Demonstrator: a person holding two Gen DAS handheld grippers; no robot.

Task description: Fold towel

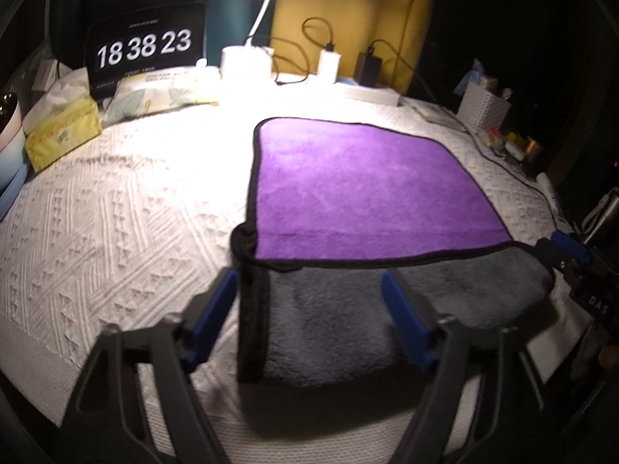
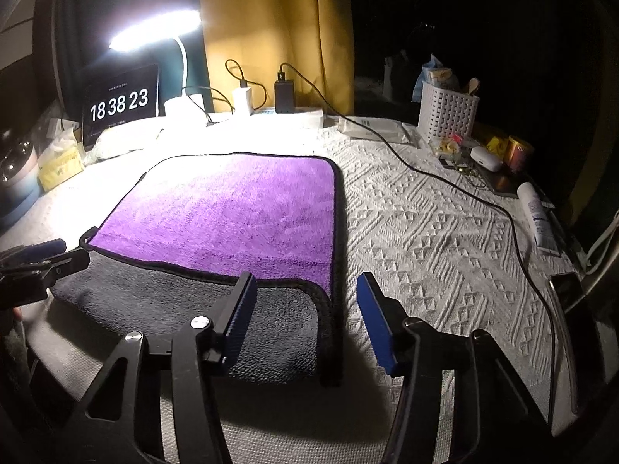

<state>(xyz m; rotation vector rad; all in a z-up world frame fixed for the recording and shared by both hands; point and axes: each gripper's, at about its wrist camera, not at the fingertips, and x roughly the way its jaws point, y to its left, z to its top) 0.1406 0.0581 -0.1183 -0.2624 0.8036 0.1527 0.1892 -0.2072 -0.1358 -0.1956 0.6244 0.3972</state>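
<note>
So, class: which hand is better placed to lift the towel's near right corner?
Right: the right gripper's open fingers straddle the towel's right edge; the left gripper sits at the opposite edge.

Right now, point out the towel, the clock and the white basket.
towel (image 1: 359, 181): left wrist view, purple face.
clock (image 2: 120, 105): right wrist view, the digits.
white basket (image 2: 447, 116): right wrist view, perforated front wall.

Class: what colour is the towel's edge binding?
Black, all round the towel; clearest in the right wrist view.

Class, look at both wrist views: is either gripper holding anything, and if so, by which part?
Nothing is held. The left gripper and right gripper are both open, each straddling a near corner of the towel without closing on it.
</note>
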